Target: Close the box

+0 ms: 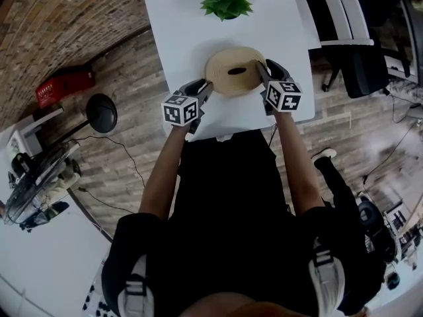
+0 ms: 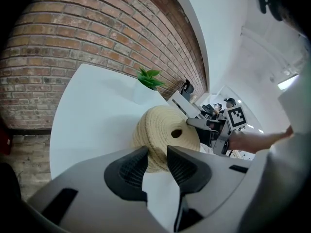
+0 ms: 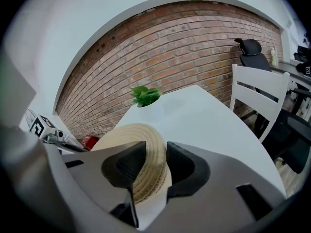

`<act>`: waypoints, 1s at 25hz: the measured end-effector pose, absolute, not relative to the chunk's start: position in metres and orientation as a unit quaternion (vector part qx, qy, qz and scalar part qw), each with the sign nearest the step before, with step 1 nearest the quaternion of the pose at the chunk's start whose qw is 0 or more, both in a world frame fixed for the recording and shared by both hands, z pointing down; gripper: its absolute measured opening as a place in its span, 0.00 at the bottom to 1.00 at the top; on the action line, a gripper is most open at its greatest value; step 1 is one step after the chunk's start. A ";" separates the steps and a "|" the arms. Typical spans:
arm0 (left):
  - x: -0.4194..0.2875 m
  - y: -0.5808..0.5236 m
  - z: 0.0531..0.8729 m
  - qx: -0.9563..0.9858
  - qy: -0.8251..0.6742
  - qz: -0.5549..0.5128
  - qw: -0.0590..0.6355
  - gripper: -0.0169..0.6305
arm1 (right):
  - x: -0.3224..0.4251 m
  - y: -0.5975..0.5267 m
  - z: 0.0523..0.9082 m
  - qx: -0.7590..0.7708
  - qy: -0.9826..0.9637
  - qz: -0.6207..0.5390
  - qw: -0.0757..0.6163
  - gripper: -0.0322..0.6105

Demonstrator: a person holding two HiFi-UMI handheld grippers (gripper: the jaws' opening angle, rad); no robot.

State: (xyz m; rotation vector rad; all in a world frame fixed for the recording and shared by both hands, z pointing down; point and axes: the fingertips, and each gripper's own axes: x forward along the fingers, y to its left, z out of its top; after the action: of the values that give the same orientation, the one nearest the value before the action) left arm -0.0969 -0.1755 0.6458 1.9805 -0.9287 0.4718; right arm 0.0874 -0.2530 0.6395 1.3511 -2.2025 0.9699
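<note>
Left gripper (image 2: pixel 156 153) jaws opening, round beige woven-straw box (image 2: pixel 163 130) rim between; right gripper (image 3: pixel 155 152) clamped on right rim. 1-sided hold may skew lid.

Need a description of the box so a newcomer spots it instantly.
Find the white table by the brick wall. On it, in front of the small green plant, sits the box: round, coiled from pale straw-coloured fibre, with a small hole in its top. Nothing else on the table is woven.
</note>
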 end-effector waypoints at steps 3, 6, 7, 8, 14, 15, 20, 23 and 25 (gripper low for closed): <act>-0.095 -0.179 0.644 0.799 -0.373 0.193 0.429 0.23 | 0.090 -0.255 0.640 0.487 -0.781 0.343 0.188 0.26; -0.093 -0.181 0.645 0.800 -0.371 0.195 0.430 0.23 | 0.092 -0.257 0.640 0.488 -0.781 0.341 0.189 0.26; -0.093 -0.182 0.646 0.800 -0.370 0.195 0.430 0.23 | 0.092 -0.258 0.641 0.487 -0.782 0.341 0.189 0.26; -0.093 -0.182 0.646 0.800 -0.370 0.195 0.429 0.23 | 0.092 -0.259 0.641 0.484 -0.783 0.342 0.189 0.26; -0.093 -0.182 0.649 0.802 -0.372 0.198 0.423 0.24 | 0.091 -0.258 0.643 0.480 -0.784 0.348 0.185 0.26; -0.093 -0.182 0.649 0.802 -0.372 0.199 0.423 0.24 | 0.091 -0.258 0.643 0.480 -0.783 0.348 0.185 0.26; -0.094 -0.182 0.650 0.802 -0.374 0.196 0.423 0.24 | 0.091 -0.258 0.644 0.478 -0.786 0.348 0.179 0.26; -0.094 -0.182 0.651 0.803 -0.377 0.198 0.417 0.25 | 0.091 -0.258 0.644 0.480 -0.788 0.344 0.177 0.26; -0.094 -0.182 0.651 0.804 -0.378 0.202 0.411 0.25 | 0.090 -0.258 0.644 0.479 -0.788 0.342 0.177 0.26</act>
State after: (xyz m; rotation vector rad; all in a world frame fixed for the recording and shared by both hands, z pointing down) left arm -0.0939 -0.1818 0.6515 2.0239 -0.9523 0.5078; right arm 0.0902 -0.2584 0.6440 1.3567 -2.2314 0.9688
